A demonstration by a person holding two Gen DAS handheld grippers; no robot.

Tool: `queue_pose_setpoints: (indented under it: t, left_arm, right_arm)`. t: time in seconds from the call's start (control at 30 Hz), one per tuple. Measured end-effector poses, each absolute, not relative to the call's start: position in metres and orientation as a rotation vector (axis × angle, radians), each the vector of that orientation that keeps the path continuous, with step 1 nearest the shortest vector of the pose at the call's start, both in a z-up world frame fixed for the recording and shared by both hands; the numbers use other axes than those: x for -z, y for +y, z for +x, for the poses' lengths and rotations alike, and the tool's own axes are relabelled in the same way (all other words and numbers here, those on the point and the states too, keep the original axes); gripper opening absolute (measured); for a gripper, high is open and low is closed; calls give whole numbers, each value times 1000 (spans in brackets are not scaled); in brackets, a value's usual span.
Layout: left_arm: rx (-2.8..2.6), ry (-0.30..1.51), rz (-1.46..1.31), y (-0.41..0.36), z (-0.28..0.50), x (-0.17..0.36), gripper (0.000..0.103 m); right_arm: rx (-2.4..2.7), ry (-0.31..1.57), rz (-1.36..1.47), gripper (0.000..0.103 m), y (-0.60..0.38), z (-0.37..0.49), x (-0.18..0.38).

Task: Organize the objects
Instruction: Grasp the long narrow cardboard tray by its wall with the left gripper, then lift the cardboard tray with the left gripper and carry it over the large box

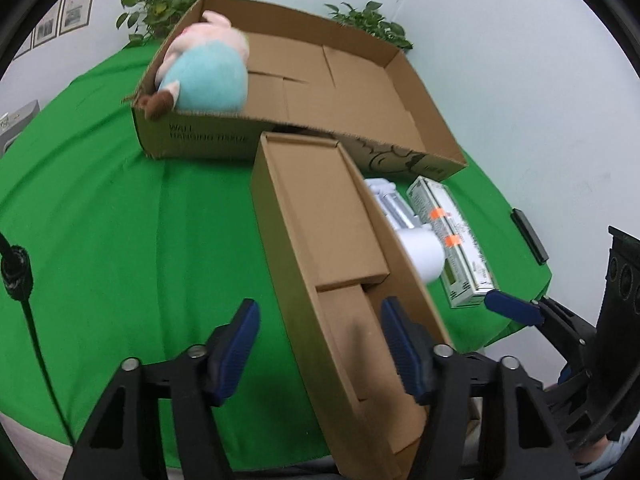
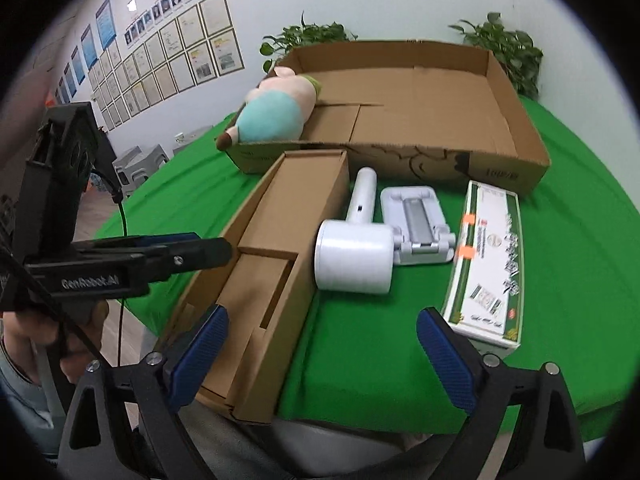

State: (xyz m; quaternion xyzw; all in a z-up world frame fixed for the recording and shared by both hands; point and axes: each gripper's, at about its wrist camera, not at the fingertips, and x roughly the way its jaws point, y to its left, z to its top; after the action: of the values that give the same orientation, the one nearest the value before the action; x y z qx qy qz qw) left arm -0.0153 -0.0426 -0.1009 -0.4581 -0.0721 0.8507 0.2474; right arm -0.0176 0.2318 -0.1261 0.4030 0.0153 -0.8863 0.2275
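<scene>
Long narrow brown cardboard box [image 1: 320,248], open-topped, lies on the green-draped surface [image 1: 120,220] with its long axis running from the near edge toward the big shallow brown cardboard tray [image 1: 360,80] at the back; its far end just about meets the tray's front wall. Left gripper [image 1: 320,344] has its fingers spread and released, grasping nothing: the right blue pad hangs over the box's near interior, the left pad out over green cloth, so the box's left wall lies between them. Right gripper [image 2: 324,348] also released and wide, holding nothing; in the right wrist view the same box sits to its left, bare cloth straight ahead. Beyond that, a white cylindrical handheld device with a long handle [image 2: 354,254], a pale grey folding stand [image 2: 416,228] touching it, and a green-and-white printed carton [image 2: 488,256] further right, all lying roughly parallel to the box. A pink and light-blue plush pig [image 1: 204,68] is already in the tray's left corner. Judgement: the left is nearer the box; the right is nearer the loose white items.
</scene>
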Motion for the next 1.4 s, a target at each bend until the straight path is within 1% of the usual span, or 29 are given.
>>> queue_pose_setpoints:
  t: [0.03,0.07,0.1,0.13,0.2,0.3,0.37,0.4,0.47,0.5,0.6,0.8,0.87,0.93,0.97,1.27,1.4]
  left_arm:
    - [-2306,-199,-1255,-41,-16,103,49]
    - [-2291,-201,-1259,-39,-17,106,42]
    - [-2288,-198,-1265,-39,-16,107,37]
    - [-2293,-193,-1270,-39,-16,109,35]
    - [-2302,-188,-1286,-39,-18,112,26]
    - [-2297,-216,-1290,-41,-22,115,25]
    - [-2299,-206,-1286,-40,-22,115,24]
    - [-2302,-198,-1284,-39,-22,114,24]
    - [-2307,-195,-1281,-39,-22,115,23]
    - [-2311,-193,-1282,-39,-21,115,23]
    - [-2335,-174,-1288,-40,-20,113,21]
    - [-2373,-181,-1285,-58,-16,107,20]
    - [-2364,-199,-1311,-62,-18,112,17]
    - [-2362,-217,-1304,-64,-19,113,17]
    - [-2367,-206,-1301,-63,-18,113,17]
    - [-2384,-182,-1289,-58,-14,112,16]
    - [-2416,-159,-1221,-52,-5,95,16]
  right_arm:
    - [2438,48,1119,85,229,-18,127]
    - [2437,55,1131,77,225,-19,129]
    - [2438,58,1141,72,222,-21,131]
    - [2435,58,1156,65,220,-24,133]
    - [2429,50,1180,63,216,-28,137]
    - [2419,48,1200,55,211,-31,139]
    - [2402,42,1212,43,207,-33,141]
    - [2386,39,1224,40,204,-34,142]
    - [2361,32,1240,28,199,-34,145]
    - [2363,38,1242,26,197,-33,145]
    - [2363,41,1245,26,193,-31,145]
    - [2330,43,1234,26,177,-27,141]
    - [2299,30,1258,29,173,-31,145]
    - [2298,31,1270,33,170,-33,149]
    - [2300,34,1275,33,169,-34,150]
    - [2341,27,1268,29,170,-36,151]
    - [2385,18,1214,28,176,-30,141]
